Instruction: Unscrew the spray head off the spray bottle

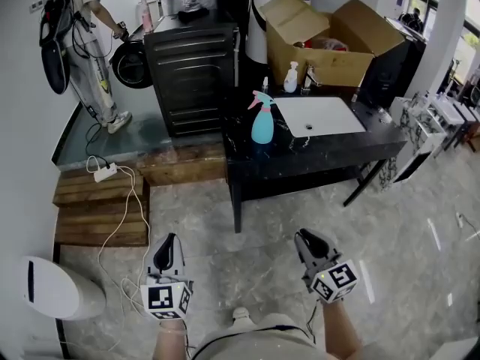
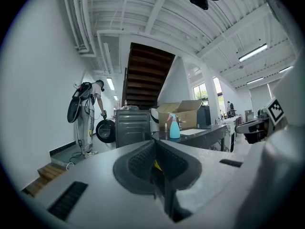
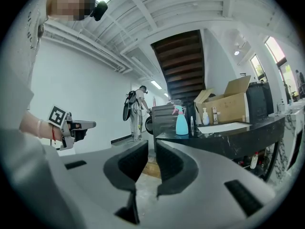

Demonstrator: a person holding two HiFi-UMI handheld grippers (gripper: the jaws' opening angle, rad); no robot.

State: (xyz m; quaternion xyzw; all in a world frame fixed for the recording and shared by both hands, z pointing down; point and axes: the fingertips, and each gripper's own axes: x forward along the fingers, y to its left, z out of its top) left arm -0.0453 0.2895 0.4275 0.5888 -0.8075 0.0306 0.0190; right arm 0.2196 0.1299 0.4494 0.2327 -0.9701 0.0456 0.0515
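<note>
Head view, spray bottle (image 1: pixel 262 126) upright, nozzle (image 1: pixel 253 102) leftward

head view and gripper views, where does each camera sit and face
Head view: on the person's head, looking steeply down at floor and counter; both forearms, left gripper and right gripper show.
Left gripper view: rides the left gripper, looking along its shut jaws toward the counter; right gripper shows at right.
Right gripper view: rides the right gripper, looking along its parted, empty jaws toward the counter; left gripper shows at left.
Shared: both gripper views see the blue spray bottle on the counter.
</note>
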